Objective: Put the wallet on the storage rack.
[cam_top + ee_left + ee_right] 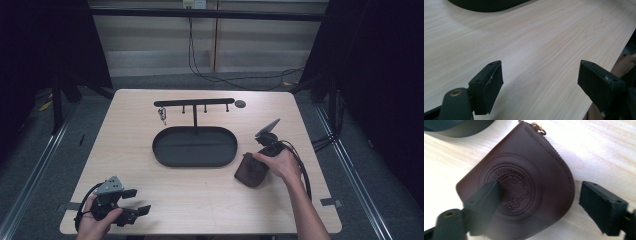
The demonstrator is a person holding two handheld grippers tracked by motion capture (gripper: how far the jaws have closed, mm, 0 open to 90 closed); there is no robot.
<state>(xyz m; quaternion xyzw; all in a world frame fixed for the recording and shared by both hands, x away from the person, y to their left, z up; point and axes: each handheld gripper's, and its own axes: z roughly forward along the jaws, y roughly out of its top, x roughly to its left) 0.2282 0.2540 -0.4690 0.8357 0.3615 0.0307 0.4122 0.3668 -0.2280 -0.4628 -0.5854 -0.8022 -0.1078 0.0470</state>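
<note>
One brown leather pouch [524, 182] lies flat on the table [150, 195], directly under the right gripper [539, 200]. It has a rounded edge, a zip along the curve with a small gold ring pull [539, 128] at the far end, and an embossed round emblem in the middle. The right gripper's jaws stand wide apart, gripping nothing: one jaw sits over the pouch's emblem, the other is past its curved edge, above bare wood. Whether the near jaw touches the leather cannot be told. In the high view the right hand [281, 162] rests on that gripper, over the pouch [250, 172].

Just beyond the pouch: one dark oval tray [195, 146], its rim near the pouch's far corner. One T-shaped rack [194, 103] rises from the tray's back edge, with four small pegs under the bar; one set of keys [161, 115] hangs from the leftmost peg. One small dark disc [240, 104] lies on the table by the bar's right end.

The left gripper [540, 82], well apart at the table's near left corner, is held in the left hand [92, 225]. Its jaws are spread wide over bare wood, empty. One edge of the tray [486, 5] shows ahead of it.
</note>
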